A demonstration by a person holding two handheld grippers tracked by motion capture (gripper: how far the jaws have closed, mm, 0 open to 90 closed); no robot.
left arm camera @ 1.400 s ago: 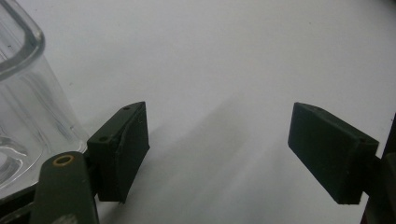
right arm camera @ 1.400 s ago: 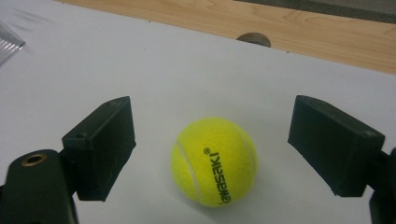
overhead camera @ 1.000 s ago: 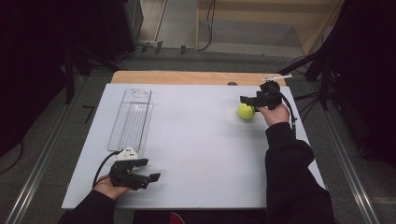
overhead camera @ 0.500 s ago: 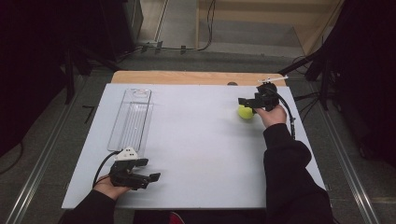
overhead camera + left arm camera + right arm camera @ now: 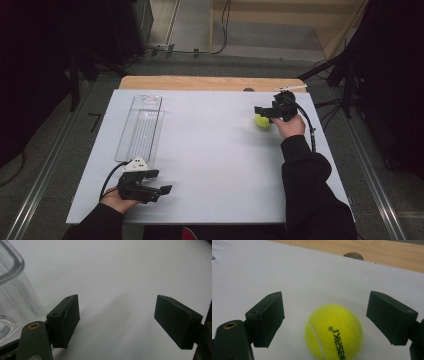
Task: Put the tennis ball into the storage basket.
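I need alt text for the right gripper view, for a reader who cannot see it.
A yellow tennis ball lies on the white table between the two open black jaws of the right tongs, touching neither. A strip of bare wood runs along the table's far edge.

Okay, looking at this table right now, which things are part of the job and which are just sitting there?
In the job:
- tennis ball, on the table between the open jaws
- right claw, at the ball

Lying about:
- clear plastic tray, empty, far side of the table
- left claw, open, resting near the tray's end
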